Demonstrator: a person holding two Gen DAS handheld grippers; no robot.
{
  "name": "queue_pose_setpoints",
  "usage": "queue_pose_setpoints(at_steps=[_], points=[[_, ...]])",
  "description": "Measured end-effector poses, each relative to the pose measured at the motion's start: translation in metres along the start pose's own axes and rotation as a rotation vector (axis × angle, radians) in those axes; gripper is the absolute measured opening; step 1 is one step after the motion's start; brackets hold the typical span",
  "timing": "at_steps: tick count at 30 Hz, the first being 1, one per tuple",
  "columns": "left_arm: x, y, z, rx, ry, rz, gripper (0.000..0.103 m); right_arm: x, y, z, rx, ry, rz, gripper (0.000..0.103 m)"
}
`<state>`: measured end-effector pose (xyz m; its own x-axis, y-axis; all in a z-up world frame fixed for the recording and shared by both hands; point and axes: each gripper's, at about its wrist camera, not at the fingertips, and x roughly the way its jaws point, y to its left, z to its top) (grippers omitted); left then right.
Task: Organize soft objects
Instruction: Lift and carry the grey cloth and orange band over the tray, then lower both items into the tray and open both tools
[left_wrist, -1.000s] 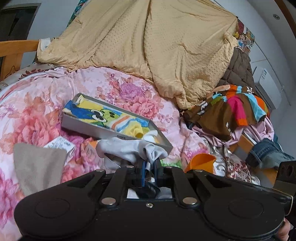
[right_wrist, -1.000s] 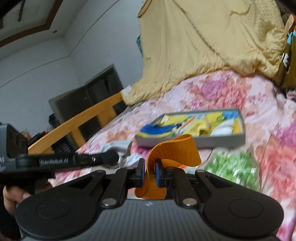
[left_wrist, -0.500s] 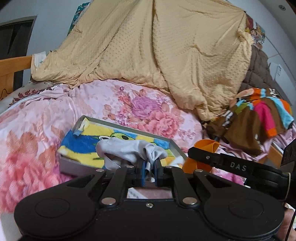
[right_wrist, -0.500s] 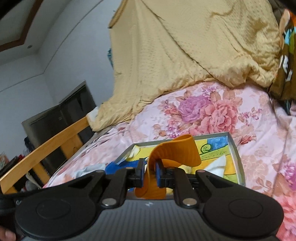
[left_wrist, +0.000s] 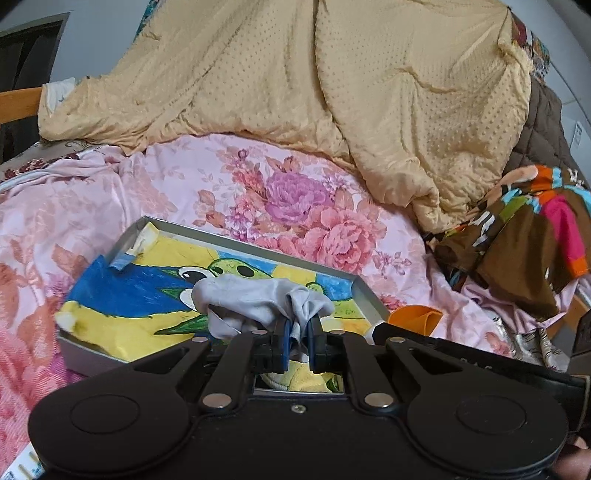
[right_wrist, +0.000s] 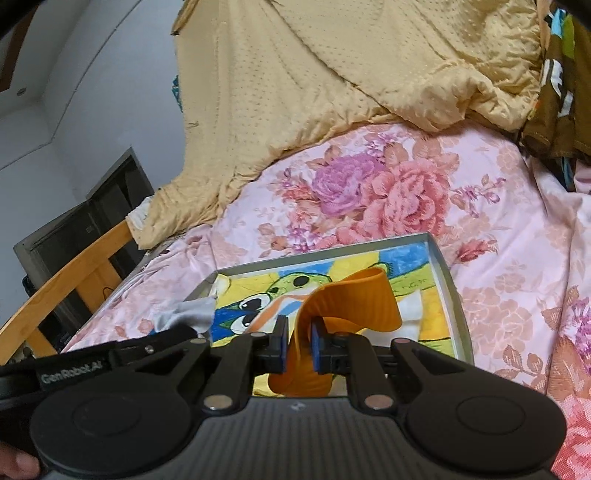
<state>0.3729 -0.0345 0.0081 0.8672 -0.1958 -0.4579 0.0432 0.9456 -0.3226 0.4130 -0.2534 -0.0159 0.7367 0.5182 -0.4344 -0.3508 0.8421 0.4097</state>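
Note:
A grey tray (left_wrist: 236, 242) lies on the floral bed, lined with a yellow and blue cartoon towel (left_wrist: 129, 295). My left gripper (left_wrist: 297, 325) is shut on a crumpled grey cloth (left_wrist: 251, 295) and holds it over the tray's near side. My right gripper (right_wrist: 299, 332) has a curled orange cloth (right_wrist: 351, 295) between its pads, above the tray (right_wrist: 450, 295). Its jaws are opening slightly, and the pads still touch the cloth. In the left wrist view the orange cloth (left_wrist: 417, 317) shows at the tray's right corner. The grey cloth (right_wrist: 192, 314) shows at the left in the right wrist view.
A heaped yellow quilt (left_wrist: 332, 92) fills the back of the bed. A brown garment with bright stripes (left_wrist: 535, 229) lies at the right. A wooden bed rail (right_wrist: 74, 266) runs along the left. Pink floral bedding (left_wrist: 295, 192) surrounds the tray.
Both grippers have moved in over the tray with their cloths, so the tray now sits close under them. The gap between the right gripper's pads has widened a little.

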Motion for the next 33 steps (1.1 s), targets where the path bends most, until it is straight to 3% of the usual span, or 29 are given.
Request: queue_pose_setpoints(at_steps=[11, 26, 33], points=[[0.026, 0.004, 0.002, 0.002, 0.035, 0.021, 0.009, 0.004, -0.019, 0.001, 0.078, 0.001, 0.008, 0.021], [0.040, -0.005, -0.008, 0.020, 0.078, 0.036, 0.011, 0.007, -0.029, 0.003, 0.139, 0.021, -0.018, 0.041], [0.041, -0.004, -0.009, 0.026, 0.079, 0.043, 0.017, 0.006, -0.036, 0.005, 0.167, 0.029, -0.043, 0.058]])
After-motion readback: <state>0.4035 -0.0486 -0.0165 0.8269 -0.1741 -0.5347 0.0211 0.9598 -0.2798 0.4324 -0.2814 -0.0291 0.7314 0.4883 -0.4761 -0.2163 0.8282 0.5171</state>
